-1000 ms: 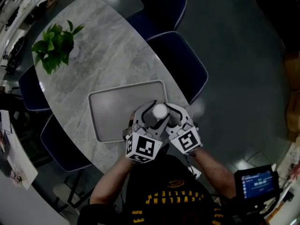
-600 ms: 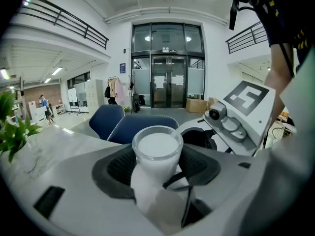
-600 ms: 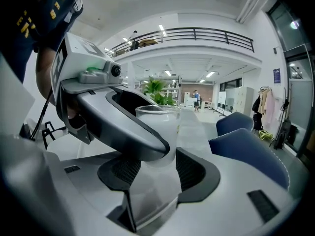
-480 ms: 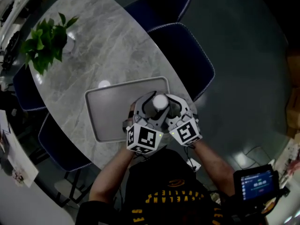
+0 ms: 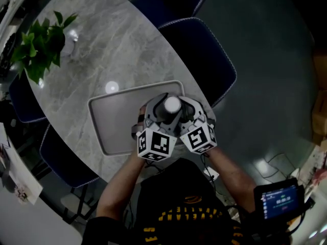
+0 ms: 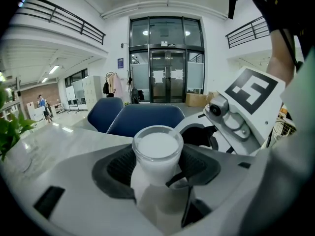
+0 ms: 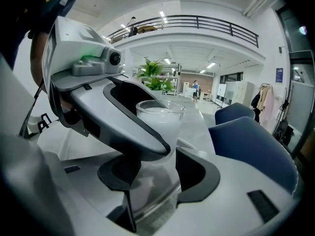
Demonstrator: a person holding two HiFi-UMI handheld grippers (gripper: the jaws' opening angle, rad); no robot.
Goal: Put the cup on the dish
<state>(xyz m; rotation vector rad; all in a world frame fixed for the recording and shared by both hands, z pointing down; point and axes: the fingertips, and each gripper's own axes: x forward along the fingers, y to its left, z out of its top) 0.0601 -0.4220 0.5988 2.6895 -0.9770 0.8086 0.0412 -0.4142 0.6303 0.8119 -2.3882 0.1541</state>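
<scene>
A clear glass cup [image 5: 172, 105] with white contents is held above the near right part of the grey rectangular tray [image 5: 115, 124] on the marble table [image 5: 117, 40]. My left gripper [image 5: 159, 117] and right gripper [image 5: 185, 116] press on it from opposite sides. In the left gripper view the cup [image 6: 156, 154] stands upright between the dark pads of the left gripper [image 6: 157, 170], with the right gripper's body [image 6: 243, 109] just behind. In the right gripper view the cup [image 7: 162, 124] sits between the jaws of the right gripper [image 7: 157, 177], and the left gripper's finger [image 7: 125, 117] crosses in front of it.
A green plant in a white pot [image 5: 41, 42] stands at the table's far left. Dark blue chairs [image 5: 204, 55] [image 5: 64, 154] line both long sides of the table. A small screen [image 5: 278, 203] sits at the lower right, over the floor.
The cup and both grippers have drifted slightly away from the person, further in over the tray's near right corner. Both grips look unchanged.
</scene>
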